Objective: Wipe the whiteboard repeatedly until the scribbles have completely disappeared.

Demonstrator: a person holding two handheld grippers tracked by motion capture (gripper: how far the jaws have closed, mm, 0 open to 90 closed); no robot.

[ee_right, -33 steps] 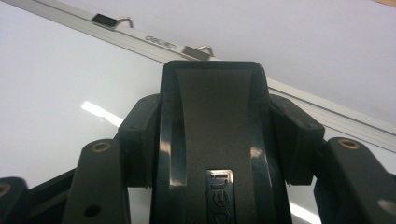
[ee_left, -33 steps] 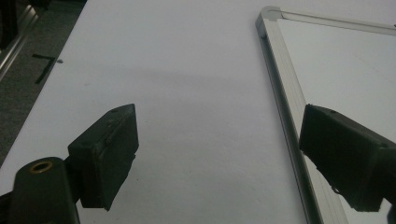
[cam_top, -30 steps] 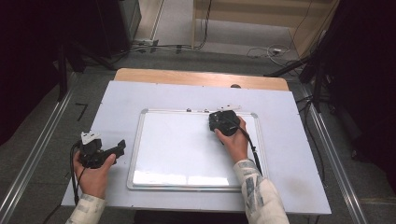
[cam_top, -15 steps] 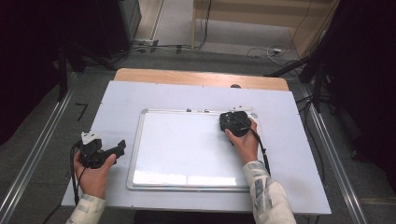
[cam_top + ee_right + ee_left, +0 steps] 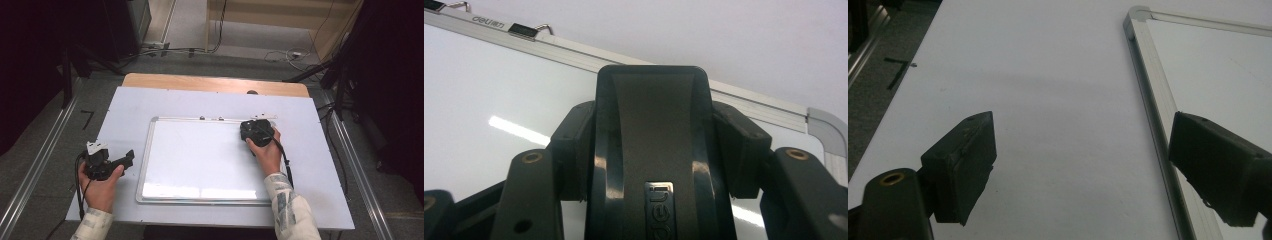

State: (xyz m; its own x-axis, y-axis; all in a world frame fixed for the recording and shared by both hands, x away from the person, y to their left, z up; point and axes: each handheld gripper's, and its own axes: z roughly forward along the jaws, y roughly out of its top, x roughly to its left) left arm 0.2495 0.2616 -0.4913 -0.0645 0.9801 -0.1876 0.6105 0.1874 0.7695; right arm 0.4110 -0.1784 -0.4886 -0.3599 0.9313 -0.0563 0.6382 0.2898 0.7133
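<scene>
**Right gripper clamps a black eraser at the whiteboard's far right corner**

The right gripper (image 5: 653,150) holds a black eraser (image 5: 653,145) between its two jaws, which press against the eraser's sides. In the right gripper view the eraser is a dark, glossy plastic block with rounded upper corners, a broad raised band running down its middle and a small silver-lettered badge low on that band. Light glints along the two edges of the band. Whether its underside touches the board cannot be told from these pictures.

In the high view the eraser (image 5: 256,131) and the right gripper (image 5: 256,133) sit over the far right part of the whiteboard (image 5: 200,160), close to its top edge and right corner. The person's right hand (image 5: 266,152) wraps the gripper from behind, and a cable trails back along the patterned sleeve.

The whiteboard has a white, shiny writing face with a bright reflection near its near edge, a silver metal frame (image 5: 754,102) and two small clips (image 5: 526,30) on the top rail. It lies flat on a pale table (image 5: 310,165).

The left gripper (image 5: 1083,165) rests on the table just left of the whiteboard's frame, held by the left hand (image 5: 102,187). Its jaws stand wide apart with nothing between them; one of them overlaps the frame's edge in the left gripper view.
</scene>
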